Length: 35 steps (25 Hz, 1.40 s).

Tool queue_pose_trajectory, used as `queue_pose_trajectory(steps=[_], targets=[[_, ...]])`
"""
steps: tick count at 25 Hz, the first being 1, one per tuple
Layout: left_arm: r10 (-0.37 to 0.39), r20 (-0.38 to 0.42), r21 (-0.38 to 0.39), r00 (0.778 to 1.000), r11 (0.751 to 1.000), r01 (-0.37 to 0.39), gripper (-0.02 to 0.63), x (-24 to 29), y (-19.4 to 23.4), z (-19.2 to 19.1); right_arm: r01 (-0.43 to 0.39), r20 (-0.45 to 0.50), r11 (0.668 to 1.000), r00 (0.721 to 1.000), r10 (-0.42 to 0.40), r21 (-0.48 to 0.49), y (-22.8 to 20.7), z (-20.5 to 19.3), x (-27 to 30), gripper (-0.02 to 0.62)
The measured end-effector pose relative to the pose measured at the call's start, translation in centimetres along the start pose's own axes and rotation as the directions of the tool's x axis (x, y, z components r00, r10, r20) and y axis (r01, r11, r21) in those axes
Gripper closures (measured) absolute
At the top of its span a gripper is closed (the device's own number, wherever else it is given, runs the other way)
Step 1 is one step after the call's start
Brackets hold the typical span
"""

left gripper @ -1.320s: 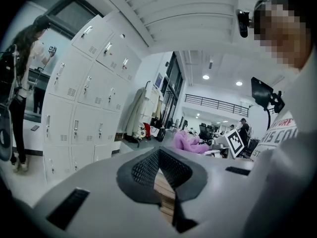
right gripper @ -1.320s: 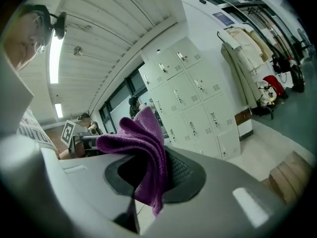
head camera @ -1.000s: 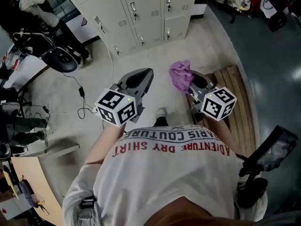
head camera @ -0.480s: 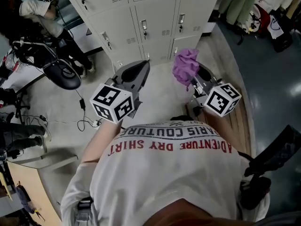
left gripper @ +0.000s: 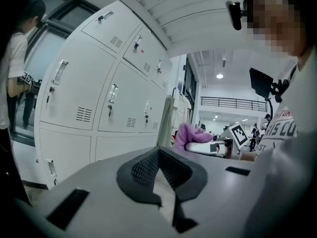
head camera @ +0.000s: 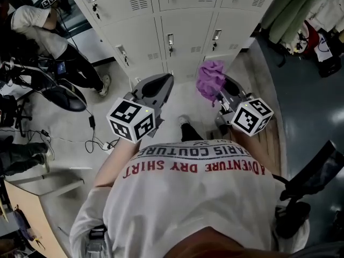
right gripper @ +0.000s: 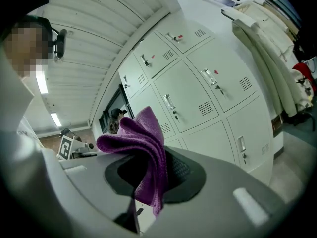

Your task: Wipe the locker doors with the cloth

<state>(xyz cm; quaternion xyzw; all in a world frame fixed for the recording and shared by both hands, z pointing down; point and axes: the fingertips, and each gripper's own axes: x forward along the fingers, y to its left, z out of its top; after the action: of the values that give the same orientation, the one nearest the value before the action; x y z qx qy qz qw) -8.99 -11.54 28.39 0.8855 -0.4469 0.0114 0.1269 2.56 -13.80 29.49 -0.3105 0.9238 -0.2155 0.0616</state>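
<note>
Right gripper view: jaws pinch cloth (right gripper: 147, 145); left gripper (left gripper: 159, 151) jaws together.

Purple cloth (head camera: 210, 78) in jaws of right gripper (head camera: 219, 90), left gripper (head camera: 161, 84) alongside, white locker doors (head camera: 185, 28) ahead.

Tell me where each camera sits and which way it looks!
Head view: on the person's head, looking steeply down toward pale metal locker doors; shows the white T-shirt, left gripper and right gripper.
Left gripper view: rides the left gripper, facing the doors; its jaws are together, empty.
Right gripper view: rides the right gripper, facing the doors; its jaws pinch the crumpled purple cloth.
Shared: all three show doors and cloth.
</note>
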Motion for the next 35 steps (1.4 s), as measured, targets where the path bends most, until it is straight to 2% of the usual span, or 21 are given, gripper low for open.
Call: queue_pose_trajectory(steps=[4, 13, 22, 27, 35], targets=[[0.035, -0.013, -0.029, 0.999, 0.999, -0.035, 0.604, 4.1, 4.6, 0.4, -0.023, -0.056, 0.999, 0.998, 0.021, -0.035, -3.8, 0.1, 4.9, 0.528], [0.079, -0.063, -0.111, 0.995, 0.99, -0.085, 0.604, 11.3, 12.4, -1.0, 0.002, -0.149, 0.998, 0.989, 0.007, 0.058, -12.2, -0.8, 13.9, 0.529], [0.089, -0.091, -0.171, 0.992, 0.98, -0.104, 0.604, 13.3, 16.7, -3.1, 0.024, -0.21, 0.995, 0.978, -0.003, 0.099, -15.0, -3.3, 17.7, 0.528], [0.097, -0.111, -0.18, 0.989, 0.977, -0.116, 0.604, 13.3, 18.2, -3.9, 0.045, -0.201, 0.997, 0.979, -0.031, 0.062, -16.1, -3.7, 19.8, 0.529], [0.111, -0.145, -0.212, 0.983, 0.967, -0.141, 0.604, 13.1, 19.9, -5.6, 0.012, -0.134, 0.999, 0.991, -0.008, 0.032, -17.3, -1.6, 25.6, 0.529]])
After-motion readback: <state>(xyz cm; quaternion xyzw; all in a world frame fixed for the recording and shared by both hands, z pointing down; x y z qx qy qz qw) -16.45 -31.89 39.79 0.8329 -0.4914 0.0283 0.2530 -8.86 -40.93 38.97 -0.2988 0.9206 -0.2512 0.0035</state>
